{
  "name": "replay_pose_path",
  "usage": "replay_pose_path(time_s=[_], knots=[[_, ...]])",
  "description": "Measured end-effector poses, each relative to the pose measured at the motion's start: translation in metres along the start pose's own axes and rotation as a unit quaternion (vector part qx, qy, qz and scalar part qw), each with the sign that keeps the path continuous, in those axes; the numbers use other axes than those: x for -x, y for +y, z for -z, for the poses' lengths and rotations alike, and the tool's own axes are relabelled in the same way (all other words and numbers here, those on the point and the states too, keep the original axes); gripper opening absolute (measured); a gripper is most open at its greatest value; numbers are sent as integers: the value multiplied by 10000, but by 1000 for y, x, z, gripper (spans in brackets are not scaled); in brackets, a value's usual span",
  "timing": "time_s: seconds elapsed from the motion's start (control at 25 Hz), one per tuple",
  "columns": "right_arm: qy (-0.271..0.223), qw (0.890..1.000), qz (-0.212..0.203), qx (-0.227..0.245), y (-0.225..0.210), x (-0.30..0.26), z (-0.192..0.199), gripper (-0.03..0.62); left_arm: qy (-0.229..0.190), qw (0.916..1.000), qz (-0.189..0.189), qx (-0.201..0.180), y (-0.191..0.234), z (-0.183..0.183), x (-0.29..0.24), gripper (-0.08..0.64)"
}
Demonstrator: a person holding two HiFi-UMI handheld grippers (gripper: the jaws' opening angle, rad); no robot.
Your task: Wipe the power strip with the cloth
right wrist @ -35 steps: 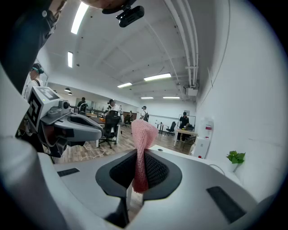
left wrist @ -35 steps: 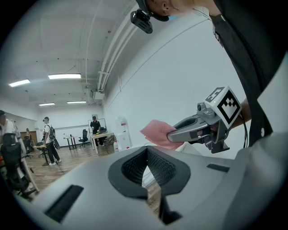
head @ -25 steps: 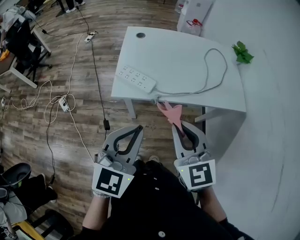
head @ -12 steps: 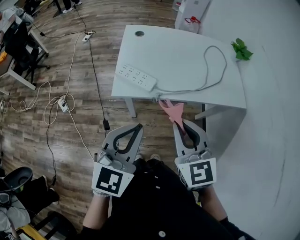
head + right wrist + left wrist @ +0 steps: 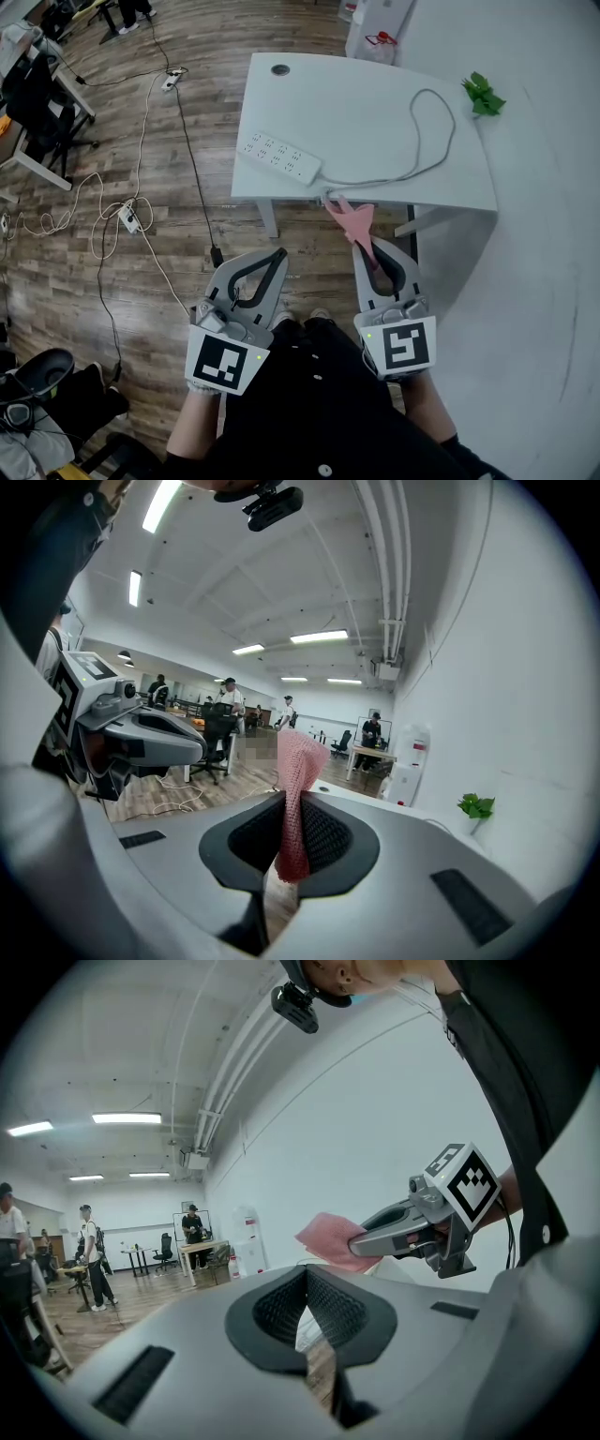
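Edged rightward, pink cloth (image 5: 349, 218) in right gripper (image 5: 367, 246) jaws, left gripper (image 5: 279, 253) jaws closed

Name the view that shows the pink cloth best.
Right gripper view: the cloth stands mid-frame, pinched between the right gripper's shut jaws. The head view shows it small, poking from that gripper's tip; the left gripper view shows it sideways, beyond the shut left gripper.

Left gripper (image 5: 278, 253), right gripper (image 5: 372, 246) grey; clothing (image 5: 309, 403) probably black.

Open-plan office/lab: desks (image 5: 373, 754), chairs (image 5: 37, 89), strip lights (image 5: 319, 637), wood floor (image 5: 141, 262) w/ cables (image 5: 103, 211) everywhere
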State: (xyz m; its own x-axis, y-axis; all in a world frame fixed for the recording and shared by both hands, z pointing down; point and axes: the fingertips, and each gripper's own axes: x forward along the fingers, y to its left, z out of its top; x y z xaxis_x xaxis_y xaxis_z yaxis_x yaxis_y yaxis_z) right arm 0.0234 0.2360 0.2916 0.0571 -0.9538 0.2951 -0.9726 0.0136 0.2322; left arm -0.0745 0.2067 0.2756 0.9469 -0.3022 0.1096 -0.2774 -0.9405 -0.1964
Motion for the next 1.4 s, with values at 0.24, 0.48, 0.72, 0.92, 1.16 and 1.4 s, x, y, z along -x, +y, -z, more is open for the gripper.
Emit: replay_pose_path(time_s=[0.24, 0.48, 0.72, 0.92, 1.16, 1.4], knots=[[80, 9999, 126, -54, 7, -5, 2, 54, -138, 9997, 176, -133, 6, -2, 3, 14], [165, 9998, 125, -76, 8, -13, 12, 54, -112, 9997, 132, -196, 17, 7, 0, 14], [109, 9998, 161, -1, -3, -20, 13, 54, -49, 9999, 57, -130, 22, 15, -13, 14], [24, 9999, 94, 34, -29, -43, 4, 54, -127, 9998, -24, -163, 36, 5, -41, 14], [-57, 9997, -212, 85, -68, -98, -3, 54, -50, 9996, -231, -167, 69, 6, -97, 14], [-155, 9986, -486, 150, -100, -148, -14, 54, -7, 9987, -468, -210, 102, 3, -138, 14]])
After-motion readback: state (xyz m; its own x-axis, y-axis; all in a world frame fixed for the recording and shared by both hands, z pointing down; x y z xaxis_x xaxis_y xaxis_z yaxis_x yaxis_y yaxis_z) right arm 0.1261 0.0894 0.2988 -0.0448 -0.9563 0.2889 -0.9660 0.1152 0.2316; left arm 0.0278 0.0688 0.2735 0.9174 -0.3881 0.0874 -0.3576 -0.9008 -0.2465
